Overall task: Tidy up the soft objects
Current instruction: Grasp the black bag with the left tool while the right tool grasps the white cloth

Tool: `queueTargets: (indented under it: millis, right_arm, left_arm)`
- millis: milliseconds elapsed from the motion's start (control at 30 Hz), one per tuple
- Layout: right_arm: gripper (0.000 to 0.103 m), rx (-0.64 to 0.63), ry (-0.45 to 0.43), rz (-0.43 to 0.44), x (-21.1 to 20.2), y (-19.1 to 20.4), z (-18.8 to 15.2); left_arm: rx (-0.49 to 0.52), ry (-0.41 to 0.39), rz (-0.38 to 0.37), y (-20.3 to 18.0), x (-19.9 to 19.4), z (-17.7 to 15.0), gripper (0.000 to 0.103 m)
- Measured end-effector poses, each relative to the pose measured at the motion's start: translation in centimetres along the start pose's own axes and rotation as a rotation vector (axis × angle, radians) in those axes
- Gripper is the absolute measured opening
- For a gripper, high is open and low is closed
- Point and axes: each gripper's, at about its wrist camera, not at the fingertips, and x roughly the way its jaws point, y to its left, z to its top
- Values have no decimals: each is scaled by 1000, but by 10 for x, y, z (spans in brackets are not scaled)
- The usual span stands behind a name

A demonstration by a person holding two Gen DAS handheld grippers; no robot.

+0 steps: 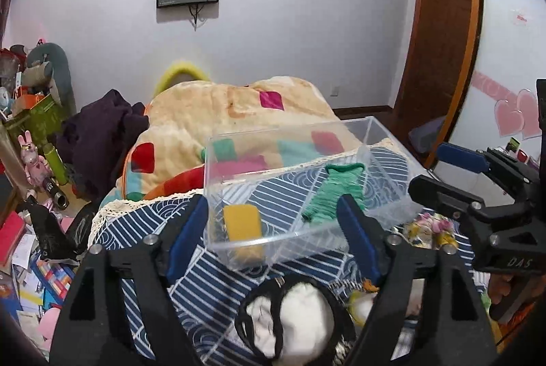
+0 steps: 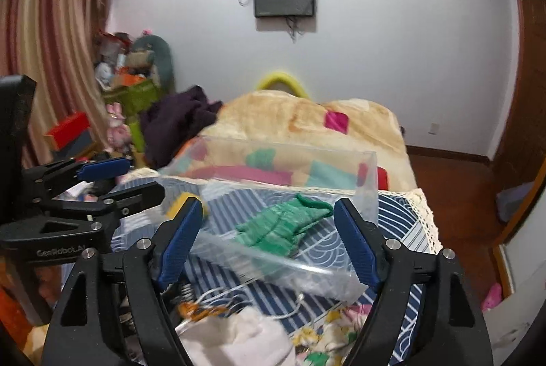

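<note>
A clear plastic organizer box with dividers sits on a blue-and-white patterned cloth. A yellow sponge lies in its left compartment and a green knitted sock in the middle one; the sock also shows in the right wrist view. My left gripper is open and empty just in front of the box. My right gripper is open and empty, above the box's near edge. A white soft item with black trim lies below the left gripper, and a white cloth below the right.
A floral fabric piece lies right of the box. Behind it are a beige patchwork blanket and a dark purple garment. Clutter of boxes and toys fills the left side. A wooden door stands at right.
</note>
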Motion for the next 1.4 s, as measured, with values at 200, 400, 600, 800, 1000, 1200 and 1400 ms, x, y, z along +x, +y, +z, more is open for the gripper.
queueTargets:
  millis: [200, 400, 600, 800, 1000, 1200, 1400]
  right_arm:
    - [79, -20, -13, 6, -20, 4, -17]
    - [79, -1, 60, 26, -19, 4, -47]
    - [79, 45, 175, 50, 2, 0, -83]
    - [73, 81, 201, 30, 6, -11, -93]
    - [35, 122, 214, 87, 7, -17, -96]
    - [18, 73, 216, 93, 7, -1, -100]
    - [13, 103, 181, 103, -4, -5, -98]
  left_arm:
    - [10, 45, -28, -8, -15, -29, 86]
    - [52, 132, -65, -26, -16, -69, 86]
    - [38, 201, -65, -30, -3, -99, 86]
    - [-94, 205, -35, 5, 0, -101, 85]
    - [-143, 197, -56, 21, 3, -102, 65]
    - [-149, 202, -88, 17, 17, -107, 55]
    - [-144, 200, -138, 9, 20, -109, 28]
